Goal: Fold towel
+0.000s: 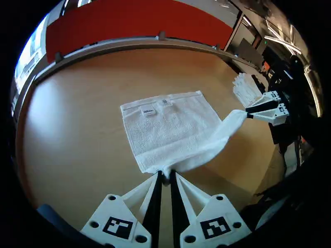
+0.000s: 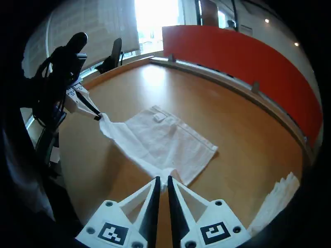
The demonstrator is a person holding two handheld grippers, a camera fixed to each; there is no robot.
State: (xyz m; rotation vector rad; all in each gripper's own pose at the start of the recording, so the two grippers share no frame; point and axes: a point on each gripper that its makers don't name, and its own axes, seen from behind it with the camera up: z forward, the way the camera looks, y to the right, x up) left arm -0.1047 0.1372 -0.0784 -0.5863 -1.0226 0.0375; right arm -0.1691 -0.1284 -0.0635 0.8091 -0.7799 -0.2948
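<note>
My left tool [image 1: 165, 175] is clenched on a corner of the white towel [image 1: 173, 124], right at its tips. My right tool [image 2: 162, 181] pinches the neighbouring corner. That edge hangs lifted between them, ready, I judge, to carry over. The rest lies flat on the table [image 1: 74, 124] ahead, before a red divider [image 1: 132, 20].

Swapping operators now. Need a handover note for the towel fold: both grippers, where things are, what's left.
Left gripper: jaws shut on one corner of the white terry towel.
Right gripper: jaws shut on the adjacent corner.
Towel: the edge between the two corners is lifted, the rest lies flat on the wooden table.
Done: both corners gripped. No fold made yet.
Left: likely carry that edge over to the far edge, then release.
</note>
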